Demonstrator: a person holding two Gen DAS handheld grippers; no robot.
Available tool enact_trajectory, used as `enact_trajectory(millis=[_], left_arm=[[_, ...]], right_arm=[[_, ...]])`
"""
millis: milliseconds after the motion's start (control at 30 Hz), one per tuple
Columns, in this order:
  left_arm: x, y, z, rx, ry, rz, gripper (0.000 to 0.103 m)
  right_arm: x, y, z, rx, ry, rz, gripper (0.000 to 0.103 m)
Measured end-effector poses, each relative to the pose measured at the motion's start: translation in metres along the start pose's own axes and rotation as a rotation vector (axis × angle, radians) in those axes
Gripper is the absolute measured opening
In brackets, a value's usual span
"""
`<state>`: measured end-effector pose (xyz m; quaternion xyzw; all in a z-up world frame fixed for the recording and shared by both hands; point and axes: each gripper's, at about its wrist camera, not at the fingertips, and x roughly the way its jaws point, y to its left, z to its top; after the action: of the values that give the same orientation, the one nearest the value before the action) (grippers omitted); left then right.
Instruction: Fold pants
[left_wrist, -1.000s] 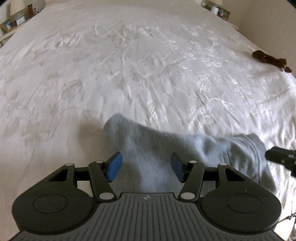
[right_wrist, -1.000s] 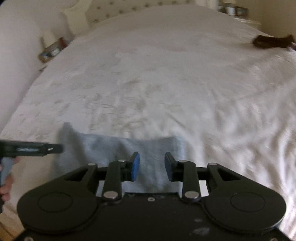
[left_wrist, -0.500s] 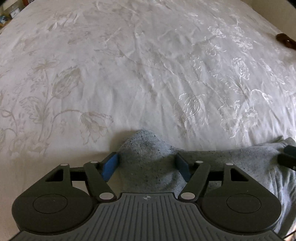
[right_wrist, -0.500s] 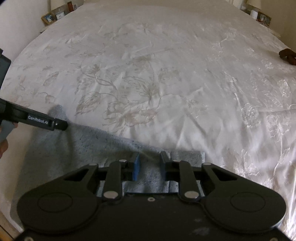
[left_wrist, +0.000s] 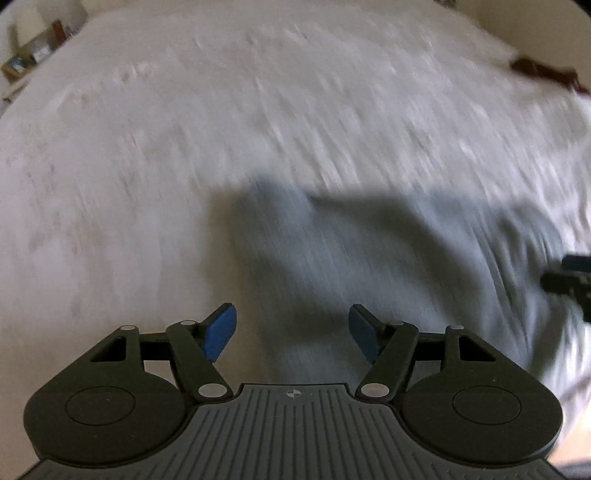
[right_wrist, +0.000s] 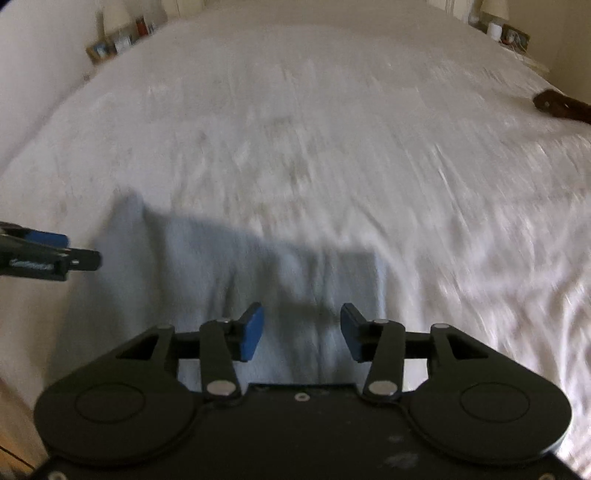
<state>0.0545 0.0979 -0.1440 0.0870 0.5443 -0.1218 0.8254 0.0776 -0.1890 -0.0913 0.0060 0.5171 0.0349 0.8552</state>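
Grey pants (left_wrist: 369, 258) lie folded in a compact block on the near part of a white bedspread (left_wrist: 258, 129), just beyond both grippers; both views are blurred. In the left wrist view the left gripper (left_wrist: 291, 328) stands with its blue pads (left_wrist: 218, 332) wide apart above the near left part of the pants, the cloth showing in the gap with neither pad pressing on it. The fold's left edge lies just beyond the left pad, and the pants run off to the right, where the tip of the right gripper (left_wrist: 569, 280) shows at the frame's right edge, over the right end of the cloth. In the right wrist view the right gripper (right_wrist: 301, 330) has its jaws opening, pads (right_wrist: 251, 332) at a middling spread, the pants (right_wrist: 240, 273) below the gap and nothing gripped. There the fold's right edge lies a little right of the right pad, and a raised corner of cloth stands at the far left. The left gripper (right_wrist: 55, 254) juts in from the left edge, just beside that corner. A dark brown thing (right_wrist: 561, 105) lies far right on the bedspread (right_wrist: 332, 129), well apart from the pants. Small items (right_wrist: 122, 40) sit on a stand at the far left, beside the bed; too blurred to name.
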Motion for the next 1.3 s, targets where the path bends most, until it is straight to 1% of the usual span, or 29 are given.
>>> enact_trajectory(millis=[67, 100, 167, 267, 367, 433, 500, 567, 633, 767, 800, 867, 933, 1000, 1033, 1133, 1167, 1200, 1300], left_arm=[[0.003, -0.007, -0.021, -0.008, 0.047, -0.005, 0.066], [0.004, -0.01, -0.03, -0.012, 0.057, -0.005, 0.066], [0.001, -0.012, -0.043, -0.019, 0.047, 0.005, 0.067], [-0.003, -0.007, -0.046, -0.066, 0.051, 0.002, 0.066], [-0.01, 0.0, -0.042, -0.097, 0.026, -0.009, 0.066], [-0.012, 0.003, -0.038, -0.102, -0.011, -0.008, 0.066], [-0.012, 0.009, -0.032, -0.122, -0.029, -0.025, 0.066], [-0.008, 0.01, -0.029, -0.151, -0.033, -0.047, 0.066], [0.0, 0.012, -0.024, -0.179, -0.025, -0.068, 0.066], [0.018, 0.009, -0.019, -0.184, 0.004, -0.062, 0.066], [0.023, 0.008, -0.02, -0.188, 0.02, -0.065, 0.066], [0.032, 0.01, -0.019, -0.209, 0.041, -0.082, 0.067], [0.038, 0.013, -0.018, -0.234, 0.05, -0.101, 0.068], [0.042, 0.017, -0.017, -0.251, 0.059, -0.116, 0.071], [0.045, 0.018, -0.016, -0.258, 0.064, -0.125, 0.072], [0.051, 0.019, -0.012, -0.255, 0.072, -0.135, 0.075], [0.052, 0.018, -0.01, -0.254, 0.073, -0.136, 0.077], [0.054, 0.019, -0.008, -0.254, 0.075, -0.137, 0.078], [0.058, 0.018, -0.006, -0.271, 0.084, -0.138, 0.08]], right_arm=[[-0.001, -0.006, -0.02, 0.014, 0.042, -0.025, 0.05], [-0.003, -0.01, -0.029, 0.029, 0.052, -0.026, 0.054], [-0.007, -0.017, -0.041, 0.069, 0.062, -0.01, 0.058], [-0.012, -0.021, -0.047, 0.099, 0.065, 0.004, 0.059], [-0.015, -0.02, -0.042, 0.095, 0.041, 0.011, 0.06], [-0.017, -0.024, -0.037, 0.112, 0.013, 0.024, 0.064], [-0.015, -0.031, -0.03, 0.137, -0.003, 0.037, 0.07], [-0.007, -0.039, -0.02, 0.174, -0.001, 0.055, 0.07], [0.006, -0.048, -0.01, 0.206, 0.027, 0.083, 0.07], [0.034, -0.059, -0.003, 0.255, 0.093, 0.129, 0.072], [0.04, -0.061, -0.002, 0.263, 0.104, 0.143, 0.078], [0.049, -0.064, -0.001, 0.277, 0.111, 0.162, 0.085], [0.056, -0.067, 0.0, 0.284, 0.113, 0.188, 0.087], [0.064, -0.07, 0.0, 0.299, 0.118, 0.215, 0.091], [0.069, -0.07, 0.0, 0.309, 0.12, 0.23, 0.091], [0.083, -0.071, 0.003, 0.335, 0.135, 0.275, 0.097], [0.086, -0.07, 0.003, 0.338, 0.141, 0.278, 0.101], [0.09, -0.069, 0.004, 0.338, 0.147, 0.282, 0.103], [0.1, -0.064, 0.007, 0.346, 0.153, 0.277, 0.103]])
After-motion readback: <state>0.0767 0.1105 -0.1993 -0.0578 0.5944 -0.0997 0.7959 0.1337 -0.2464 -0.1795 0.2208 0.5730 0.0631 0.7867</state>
